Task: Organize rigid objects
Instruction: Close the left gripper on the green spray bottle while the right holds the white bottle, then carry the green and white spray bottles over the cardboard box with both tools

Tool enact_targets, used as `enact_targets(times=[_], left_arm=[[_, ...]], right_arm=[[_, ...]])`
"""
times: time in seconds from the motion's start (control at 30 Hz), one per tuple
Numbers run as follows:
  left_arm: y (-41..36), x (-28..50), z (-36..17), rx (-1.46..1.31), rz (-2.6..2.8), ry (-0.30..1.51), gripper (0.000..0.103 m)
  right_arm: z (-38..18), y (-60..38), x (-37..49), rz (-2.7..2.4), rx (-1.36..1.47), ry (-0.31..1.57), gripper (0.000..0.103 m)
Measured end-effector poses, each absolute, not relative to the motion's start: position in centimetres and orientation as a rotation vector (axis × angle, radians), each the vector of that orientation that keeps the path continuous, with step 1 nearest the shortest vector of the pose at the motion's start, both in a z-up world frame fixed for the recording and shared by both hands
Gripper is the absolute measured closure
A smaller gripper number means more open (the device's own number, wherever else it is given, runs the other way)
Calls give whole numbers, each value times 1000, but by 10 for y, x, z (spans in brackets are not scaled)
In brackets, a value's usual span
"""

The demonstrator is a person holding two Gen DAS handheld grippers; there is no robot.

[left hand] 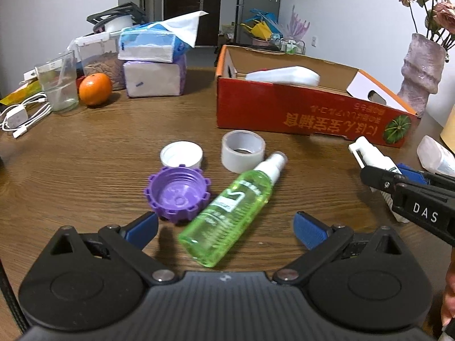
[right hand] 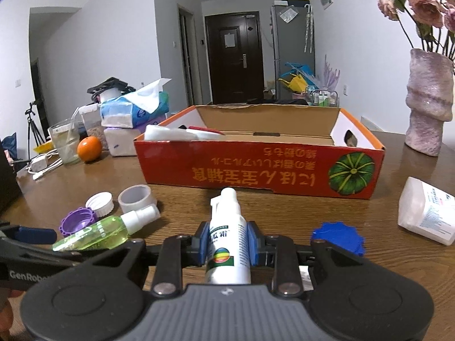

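Observation:
A green spray bottle (left hand: pixel 233 207) lies on the wooden table between the spread fingers of my left gripper (left hand: pixel 226 228), which is open and does not touch it. Just beyond it sit a purple cap (left hand: pixel 177 193), a white cap (left hand: pixel 182 155) and a tape roll (left hand: pixel 243 150). My right gripper (right hand: pixel 227 243) is shut on a white spray bottle (right hand: pixel 227 227), nozzle pointing at the red cardboard box (right hand: pixel 256 167). The right gripper (left hand: pixel 389 173) with that bottle shows at the left wrist view's right edge. A blue cap (right hand: pixel 338 236) lies beside the right finger.
A white plastic bottle (right hand: pixel 426 216) lies on its side at the right. A white pouch (left hand: pixel 284 75) lies inside the box. A vase (right hand: pixel 429 108) stands at the back right. Tissue packs (left hand: pixel 155 65), an orange (left hand: pixel 95 89), a glass (left hand: pixel 59 82) and charger cables (left hand: pixel 20 116) crowd the back left.

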State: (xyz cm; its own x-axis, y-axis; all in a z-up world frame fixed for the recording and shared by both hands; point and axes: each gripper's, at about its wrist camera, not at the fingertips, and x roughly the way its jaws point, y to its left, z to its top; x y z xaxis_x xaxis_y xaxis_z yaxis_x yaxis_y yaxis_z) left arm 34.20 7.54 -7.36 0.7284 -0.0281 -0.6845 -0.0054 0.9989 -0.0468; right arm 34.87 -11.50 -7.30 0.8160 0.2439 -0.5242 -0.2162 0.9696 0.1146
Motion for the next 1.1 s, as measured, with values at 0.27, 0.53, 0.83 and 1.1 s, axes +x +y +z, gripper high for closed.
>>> enact_targets(times=[0.27,0.53,0.83,1.1], left_arm=[[59,348,-78,-35,-6,759,4],[42,354,-80,-16,-17,754,28],[33,348,-78,-6,-22,736,71],[28,343,-75,2,-28,746,71]], right_arm=[[-73,-132,347,229,70,560,76],[-72,-148,347,221,80,558,76],[-72,-156,348,222,87,560,76],[-70,-155,345,236,87,553,76]])
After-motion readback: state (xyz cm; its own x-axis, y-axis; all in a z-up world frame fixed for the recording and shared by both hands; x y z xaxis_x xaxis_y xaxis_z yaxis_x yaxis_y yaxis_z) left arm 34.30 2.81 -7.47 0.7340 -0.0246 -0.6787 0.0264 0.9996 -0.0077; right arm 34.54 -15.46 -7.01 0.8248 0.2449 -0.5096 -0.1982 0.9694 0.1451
